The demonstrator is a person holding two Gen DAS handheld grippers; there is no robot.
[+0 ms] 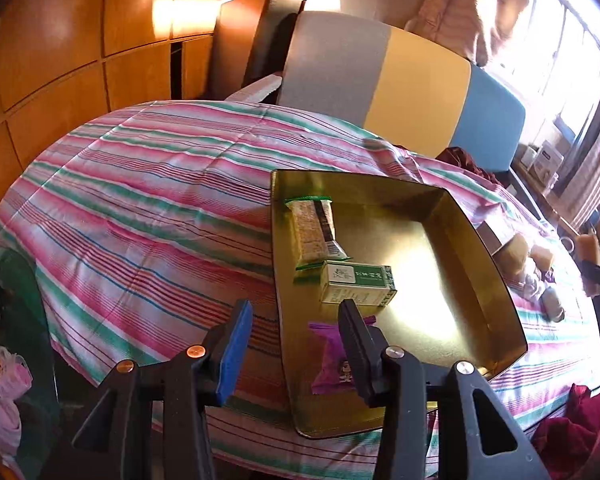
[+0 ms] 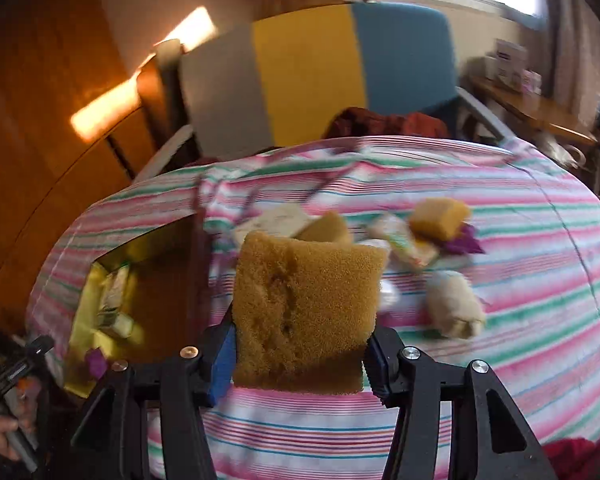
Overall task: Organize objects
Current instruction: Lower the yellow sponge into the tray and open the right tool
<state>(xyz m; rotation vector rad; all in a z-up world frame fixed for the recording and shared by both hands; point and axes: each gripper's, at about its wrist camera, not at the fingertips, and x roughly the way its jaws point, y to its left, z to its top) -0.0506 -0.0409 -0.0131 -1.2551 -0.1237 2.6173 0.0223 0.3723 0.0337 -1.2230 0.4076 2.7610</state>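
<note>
A gold tray (image 1: 472,264) lies on the striped cloth (image 1: 148,184). In it are a green-edged cracker bar (image 1: 314,232), a small green and white box (image 1: 356,286) and a purple packet (image 1: 332,360). My left gripper (image 1: 295,306) hangs open above the tray's near left edge, with nothing between its fingers. My right gripper (image 2: 302,332) is shut on a brown sponge (image 2: 304,304), held above the cloth to the right of the tray (image 2: 80,320). Beyond the sponge lie a second sponge (image 2: 440,216), a rolled beige cloth (image 2: 454,308), a purple wrapper (image 2: 466,242) and pale packets (image 2: 404,244).
A chair with a grey, yellow and blue back (image 1: 380,80) stands behind the table. Wooden cabinets (image 1: 60,60) fill the left side. Dark red fabric (image 2: 384,122) lies on the chair seat. A shelf with boxes (image 2: 508,64) is by the window. A hand (image 2: 0,436) shows at the lower left.
</note>
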